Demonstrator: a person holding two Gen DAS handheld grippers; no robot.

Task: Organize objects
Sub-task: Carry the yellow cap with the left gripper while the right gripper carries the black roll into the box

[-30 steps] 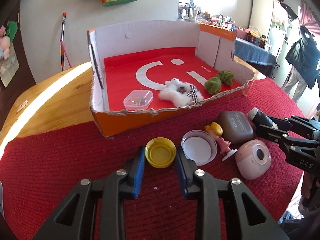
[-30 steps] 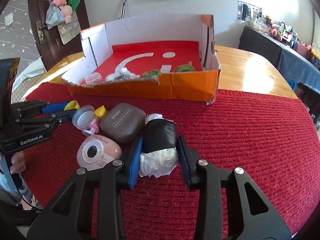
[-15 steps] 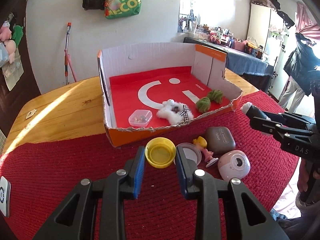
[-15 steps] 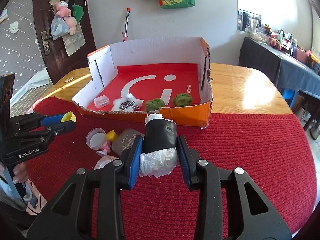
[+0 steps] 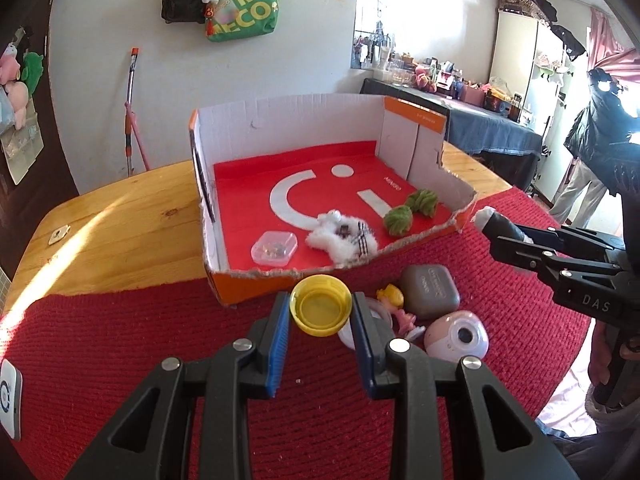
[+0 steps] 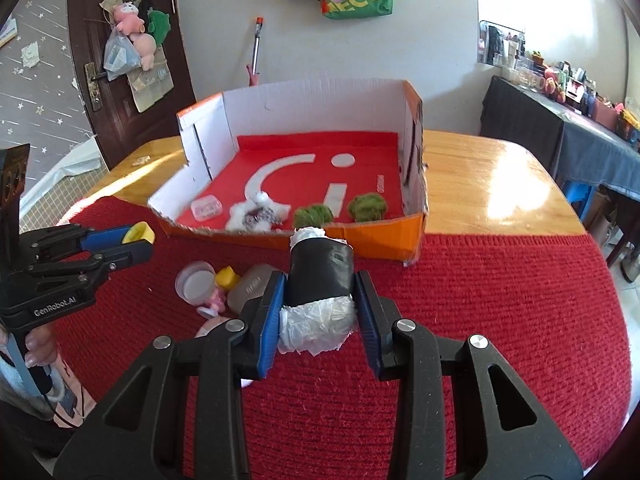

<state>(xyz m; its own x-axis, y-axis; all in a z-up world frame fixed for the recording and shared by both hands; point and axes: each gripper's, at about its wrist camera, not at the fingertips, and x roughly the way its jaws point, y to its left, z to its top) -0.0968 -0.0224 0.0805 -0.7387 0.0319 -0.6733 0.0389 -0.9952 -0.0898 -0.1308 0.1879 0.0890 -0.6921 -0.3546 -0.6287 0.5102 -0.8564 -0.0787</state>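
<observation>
The left gripper (image 5: 321, 322) pinches a yellow cap (image 5: 321, 311), open side up, above the red mat (image 5: 120, 340), just in front of the box (image 5: 404, 120). The right gripper (image 6: 319, 312) pinches a black roll (image 6: 321, 276) w/ white plastic sticking out of both ends, also above the mat, in front of the box.

The box is cardboard, orange outside, red floor inside, front wall torn low. In the box, near the front: a clear case (image 5: 274, 248) at the left, a white fluffy toy (image 5: 342, 238) next to it, then 2 green balls (image 5: 399, 219) (image 5: 422, 201).

On the mat in front of the box lie a white lid (image 6: 196, 282), a small doll w/ yellow hair (image 6: 224, 286), a brown pouch (image 5: 430, 291) and a pink round camera (image 5: 456, 336), all close together.

The mat covers the near part of the wood tabletop (image 5: 120, 216). A green bag (image 5: 242, 10) hangs on the wall behind the box.
</observation>
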